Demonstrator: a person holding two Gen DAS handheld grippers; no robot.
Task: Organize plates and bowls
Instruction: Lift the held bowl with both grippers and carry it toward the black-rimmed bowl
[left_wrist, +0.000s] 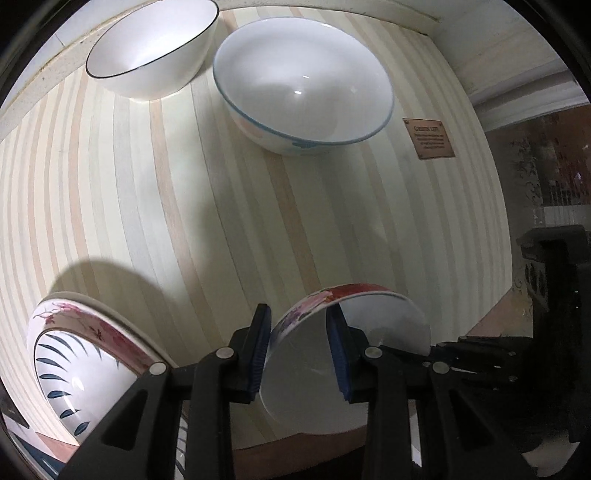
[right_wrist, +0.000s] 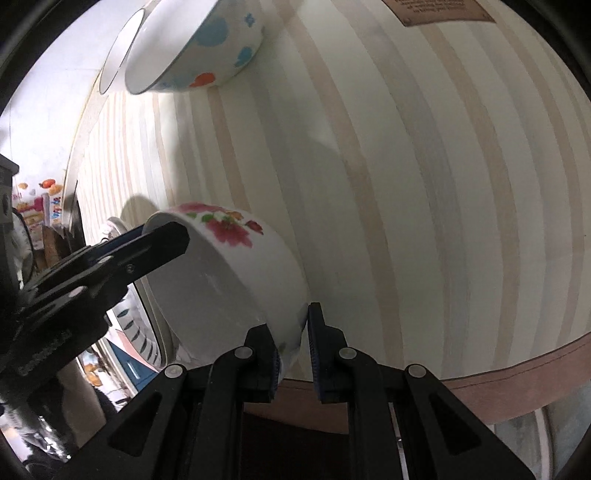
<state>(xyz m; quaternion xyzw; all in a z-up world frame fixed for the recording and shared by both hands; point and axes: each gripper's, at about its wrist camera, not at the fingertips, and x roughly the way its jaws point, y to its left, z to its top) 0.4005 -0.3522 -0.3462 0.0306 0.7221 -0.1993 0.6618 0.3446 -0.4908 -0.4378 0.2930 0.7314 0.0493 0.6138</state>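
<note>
A white bowl with pink and red flowers and green leaves (right_wrist: 236, 266) hangs over a cream tabletop striped in pale beige and grey (left_wrist: 184, 206), edged in reddish brown. A white bowl rimmed in thin black (left_wrist: 147, 51) sits beside a white bowl with a blue rim and blue and orange blotches (left_wrist: 303, 88). A plate with a pink floral border (left_wrist: 92, 332) carries a white bowl with dark blue leaf strokes (left_wrist: 66, 373). A brown plaque (left_wrist: 428, 138) bears pale lettering.

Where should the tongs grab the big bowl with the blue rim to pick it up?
Probably on its rim. The blue-rimmed bowl stands upright and open on the striped table, too wide to grip across. Come down from above on the near side, one finger inside the wall and one outside. That side is free; the black-rimmed bowl stands close on its far left.
</note>
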